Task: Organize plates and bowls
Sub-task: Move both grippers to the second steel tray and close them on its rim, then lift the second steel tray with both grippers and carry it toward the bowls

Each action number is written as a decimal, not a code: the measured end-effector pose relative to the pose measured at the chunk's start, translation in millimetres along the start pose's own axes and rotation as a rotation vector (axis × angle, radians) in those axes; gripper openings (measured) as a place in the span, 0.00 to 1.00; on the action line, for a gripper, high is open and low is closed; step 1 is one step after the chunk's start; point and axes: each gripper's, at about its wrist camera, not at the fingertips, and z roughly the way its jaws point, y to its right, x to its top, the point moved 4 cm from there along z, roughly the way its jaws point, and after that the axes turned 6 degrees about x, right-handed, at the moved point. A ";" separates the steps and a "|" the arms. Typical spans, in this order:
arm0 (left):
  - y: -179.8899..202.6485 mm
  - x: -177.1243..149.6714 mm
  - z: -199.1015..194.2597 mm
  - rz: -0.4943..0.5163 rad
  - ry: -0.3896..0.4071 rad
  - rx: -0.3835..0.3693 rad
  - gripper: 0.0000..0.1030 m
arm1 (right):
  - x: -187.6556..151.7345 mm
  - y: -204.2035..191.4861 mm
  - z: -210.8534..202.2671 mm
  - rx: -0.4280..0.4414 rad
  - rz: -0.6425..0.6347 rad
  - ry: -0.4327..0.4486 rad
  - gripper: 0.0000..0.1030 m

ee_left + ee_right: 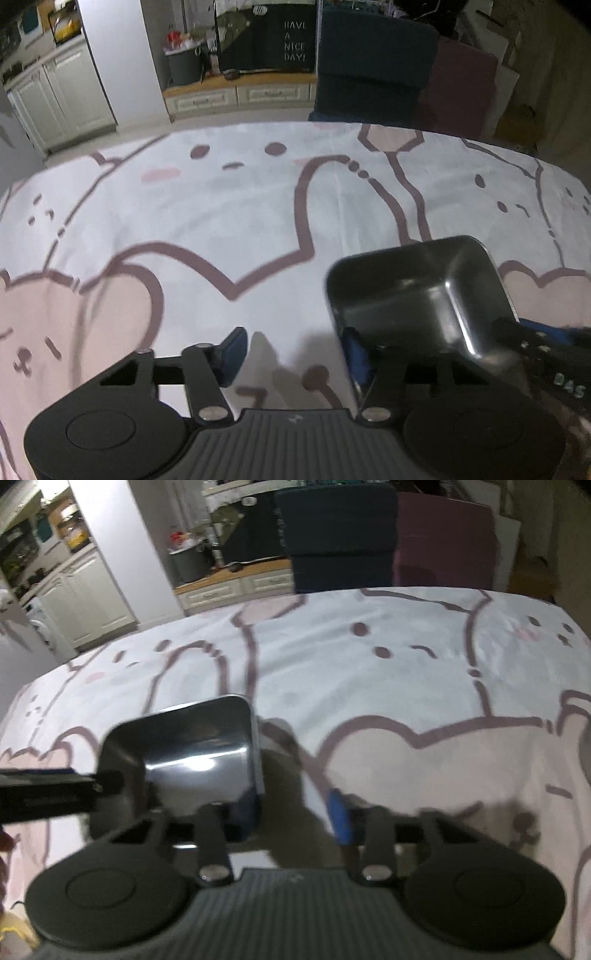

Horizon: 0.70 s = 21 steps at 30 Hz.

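A rectangular steel dish (413, 291) sits on the cartoon-print tablecloth (207, 206), low on the right in the left wrist view. My left gripper (293, 354) stands part open with only cloth between its pads. Its right finger (356, 354) is at the dish's near-left wall; the left pad is well clear of it. A black finger (517, 332) of my right gripper reaches the dish's right side. In the right wrist view the steel dish (184, 753) is on the left. My right gripper (291, 816) is part open, with its left finger (245, 812) at the dish's right wall.
The tablecloth (406, 686) covers the whole table. A dark blue chair (373, 74) and a maroon chair (461, 85) stand past the table's far edge. White cabinets (62, 92) and a low wooden bench (240, 83) are further back.
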 end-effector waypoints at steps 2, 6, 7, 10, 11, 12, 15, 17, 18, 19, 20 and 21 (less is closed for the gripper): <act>0.2 -3.9 -0.1 -0.023 -0.029 -0.037 0.45 | 0.2 -6.0 -0.2 0.011 -0.018 -0.001 0.14; 5.2 -12.6 1.3 -0.018 -0.064 -0.078 0.34 | -0.3 -12.8 3.0 0.008 -0.031 -0.021 0.05; 6.1 -13.5 0.8 -0.011 -0.060 -0.082 0.30 | 0.3 -13.0 2.9 0.005 -0.029 -0.022 0.05; 8.7 -13.1 -1.5 -0.007 -0.049 -0.107 0.16 | 1.7 -13.4 4.1 0.008 -0.022 -0.030 0.05; 10.0 -13.1 -2.6 -0.006 -0.047 -0.113 0.12 | 1.7 -13.8 3.8 0.007 -0.020 -0.032 0.05; 11.6 -12.9 -4.4 -0.004 -0.040 -0.117 0.07 | 1.8 -14.1 4.3 0.005 -0.021 -0.034 0.05; 15.5 -11.7 -8.6 0.015 -0.026 -0.100 0.07 | 1.4 -16.1 3.9 0.004 -0.025 -0.038 0.05; 15.6 -11.2 -14.4 0.018 -0.018 -0.100 0.07 | 1.5 -14.8 3.6 0.006 -0.022 -0.043 0.05; 15.8 -10.6 -18.8 0.017 -0.010 -0.098 0.07 | 1.2 -14.4 1.9 0.009 -0.018 -0.043 0.05; 15.8 -9.6 -24.5 0.017 0.002 -0.096 0.07 | 1.8 -14.2 -0.8 0.011 -0.017 -0.040 0.05; 15.8 -8.7 -32.5 0.012 0.019 -0.096 0.07 | 2.2 -14.8 -4.2 0.015 -0.019 -0.035 0.05; 15.3 -7.5 -39.1 0.003 0.035 -0.097 0.06 | 3.0 -15.3 -8.6 0.019 -0.020 -0.026 0.05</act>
